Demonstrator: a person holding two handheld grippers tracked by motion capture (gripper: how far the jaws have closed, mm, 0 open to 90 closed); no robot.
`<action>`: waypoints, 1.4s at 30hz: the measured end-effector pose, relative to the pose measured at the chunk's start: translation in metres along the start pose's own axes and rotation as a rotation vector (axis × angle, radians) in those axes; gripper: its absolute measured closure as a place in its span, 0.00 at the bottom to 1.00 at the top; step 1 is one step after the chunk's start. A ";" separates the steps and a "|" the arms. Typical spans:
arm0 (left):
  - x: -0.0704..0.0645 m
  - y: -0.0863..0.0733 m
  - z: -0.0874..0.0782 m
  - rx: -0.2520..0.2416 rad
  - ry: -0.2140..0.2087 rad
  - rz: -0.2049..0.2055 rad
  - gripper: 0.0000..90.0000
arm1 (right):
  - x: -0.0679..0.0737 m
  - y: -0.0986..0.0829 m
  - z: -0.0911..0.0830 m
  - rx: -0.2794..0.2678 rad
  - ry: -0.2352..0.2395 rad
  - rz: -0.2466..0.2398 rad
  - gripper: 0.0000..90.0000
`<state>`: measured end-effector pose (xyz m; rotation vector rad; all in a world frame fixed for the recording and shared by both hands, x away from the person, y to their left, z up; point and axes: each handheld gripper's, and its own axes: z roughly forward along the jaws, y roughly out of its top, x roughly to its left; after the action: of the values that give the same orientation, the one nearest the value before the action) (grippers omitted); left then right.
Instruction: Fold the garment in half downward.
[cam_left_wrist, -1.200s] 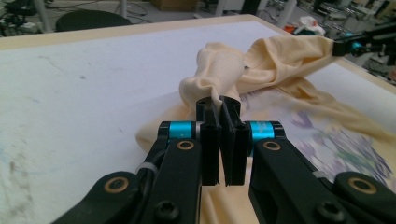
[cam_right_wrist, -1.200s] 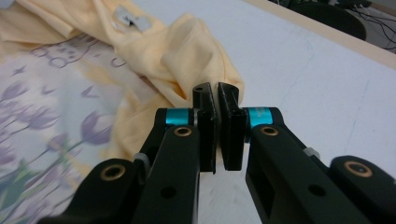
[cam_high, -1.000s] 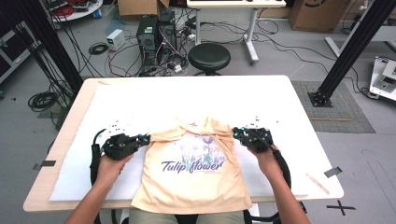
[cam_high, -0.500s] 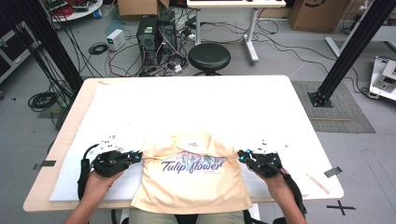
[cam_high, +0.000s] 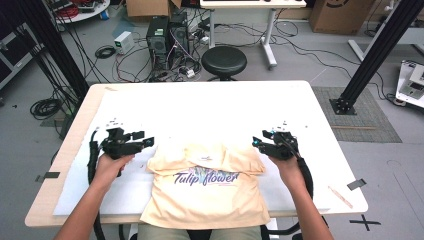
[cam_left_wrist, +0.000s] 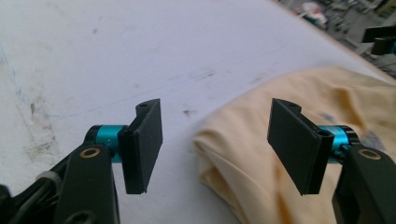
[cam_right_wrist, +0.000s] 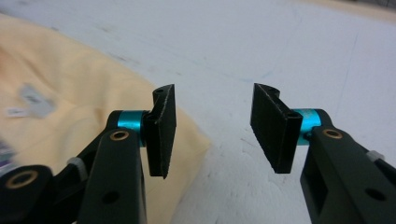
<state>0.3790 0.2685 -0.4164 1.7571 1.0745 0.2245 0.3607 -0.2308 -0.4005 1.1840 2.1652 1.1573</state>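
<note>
Left tool (cam_left_wrist: 215, 144) hangs with jaws apart beside the shirt's (cam_high: 210, 195) folded corner, gripping nothing; right tool (cam_right_wrist: 212, 133) is likewise apart at the opposite edge. Between them the shirt lies on the bench (cam_high: 210, 105), its hem over the near edge. A shallow pinch could catch one layer and undo the fold.
</note>
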 end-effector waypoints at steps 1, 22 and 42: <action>0.004 0.002 0.014 0.050 0.005 -0.019 0.40 | -0.003 0.002 0.011 0.036 0.001 0.009 0.57; -0.003 0.010 0.040 0.052 0.070 0.058 0.91 | -0.019 0.000 0.046 0.147 0.046 -0.021 0.94; 0.005 0.044 0.072 -0.044 0.050 0.020 0.48 | -0.044 0.048 0.070 -0.008 -0.025 0.027 0.58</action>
<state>0.4491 0.2216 -0.4150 1.7315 1.0804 0.3042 0.4555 -0.2205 -0.4027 1.2215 2.1308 1.1551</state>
